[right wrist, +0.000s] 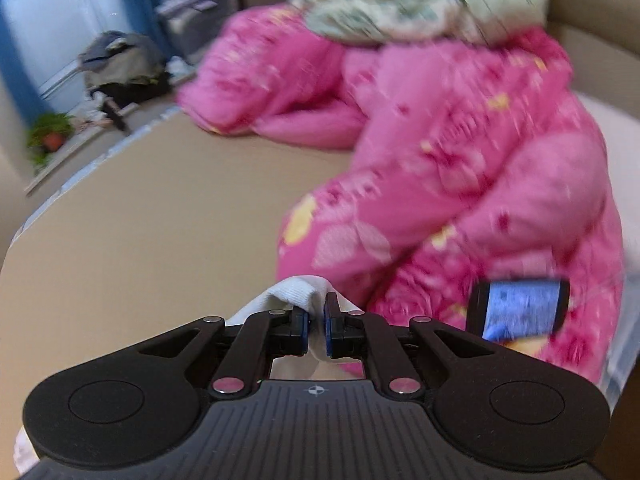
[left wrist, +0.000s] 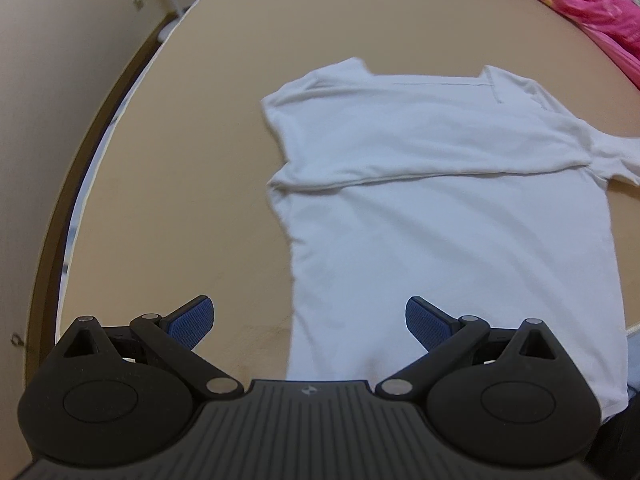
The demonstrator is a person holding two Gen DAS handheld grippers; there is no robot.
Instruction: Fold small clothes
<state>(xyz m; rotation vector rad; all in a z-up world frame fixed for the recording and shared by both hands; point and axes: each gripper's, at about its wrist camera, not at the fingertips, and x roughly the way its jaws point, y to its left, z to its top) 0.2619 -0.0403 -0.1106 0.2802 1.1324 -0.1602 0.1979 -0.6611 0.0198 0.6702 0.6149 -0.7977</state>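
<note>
- White T-shirt spread flat on tan bed surface, one layer already folded across chest.
- Right gripper pinching a white fabric edge — likely to slip out if tugged (thin bite).
- Left gripper spread wide, holding nothing, poised over shirt's near edge.
- Pink quilt near — snag risk.
- No containers visible.

No text can be read; the phone screen seems too blurred to tell.

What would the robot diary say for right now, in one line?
left gripper: open, over shirt edge | right gripper: shut on white cloth | shirt: partly folded
</note>
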